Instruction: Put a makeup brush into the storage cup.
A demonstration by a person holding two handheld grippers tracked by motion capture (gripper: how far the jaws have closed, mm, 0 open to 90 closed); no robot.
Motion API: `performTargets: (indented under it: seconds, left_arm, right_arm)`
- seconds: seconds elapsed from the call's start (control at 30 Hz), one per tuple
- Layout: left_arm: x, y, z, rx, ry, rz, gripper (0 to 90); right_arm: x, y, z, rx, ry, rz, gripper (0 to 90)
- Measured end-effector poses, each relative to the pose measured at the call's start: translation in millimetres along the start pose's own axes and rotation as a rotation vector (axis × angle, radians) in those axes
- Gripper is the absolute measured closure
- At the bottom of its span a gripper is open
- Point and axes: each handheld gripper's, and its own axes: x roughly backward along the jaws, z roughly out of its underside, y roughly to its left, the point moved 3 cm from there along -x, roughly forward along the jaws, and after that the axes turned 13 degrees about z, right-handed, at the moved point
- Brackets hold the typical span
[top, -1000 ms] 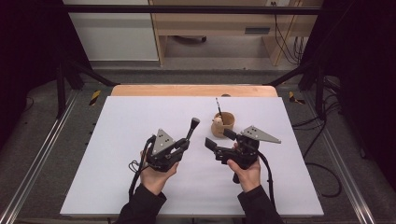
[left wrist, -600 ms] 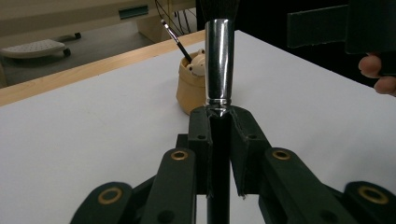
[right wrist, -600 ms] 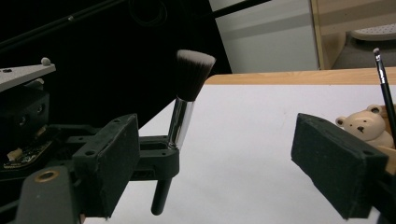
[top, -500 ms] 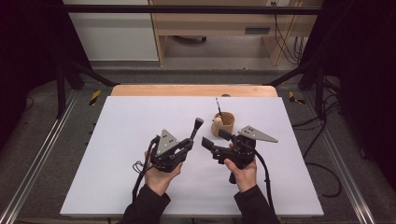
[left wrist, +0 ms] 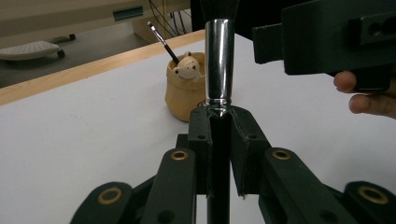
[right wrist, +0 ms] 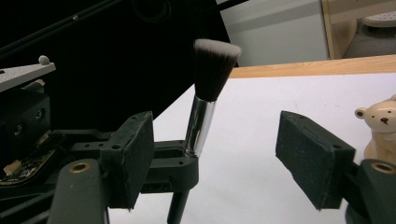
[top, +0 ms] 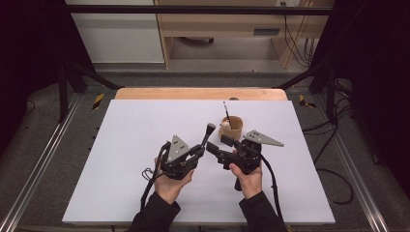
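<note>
Beyond white table [top: 121, 145], wooden bench [top: 222, 21]; grey floor [top: 193, 77]

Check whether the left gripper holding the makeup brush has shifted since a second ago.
Yes, slightly: the left gripper with the makeup brush has crept right, toward the wooden cup, which stays put.

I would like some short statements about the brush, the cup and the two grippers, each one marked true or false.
1. The left gripper is shut on the makeup brush. True.
2. The right gripper is clamped on the brush. False: its jaws stand apart, not touching it; they have just been closing.
3. The wooden cup holds a thin brush. True.
4. The cup lies tipped over. False: it stands upright on the white table.
5. A bear figure sits at the cup's rim. True.
</note>
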Motion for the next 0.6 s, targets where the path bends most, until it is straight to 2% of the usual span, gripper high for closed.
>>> performTargets:
  seconds: [0.33,0.43,0.6]
  left_arm:
    - [-2.7,-5.0,-1.6,0.004,-0.009,0.015,79.1]
    - [-3.3,-6.8,-2.2,0.004,-0.011,0.016,79.1]
    - [-4.9,-10.8,-2.7,0.004,-0.017,0.025,79.1]
  right_arm:
    - [-2.3,-0.4,0.0,-0.028,0.006,0.001,37.9]
    - [-2.5,-0.5,0.2,-0.038,0.005,0.005,43.7]
    - [-3.7,0.2,0.5,-0.049,0.01,-0.014,51.0]
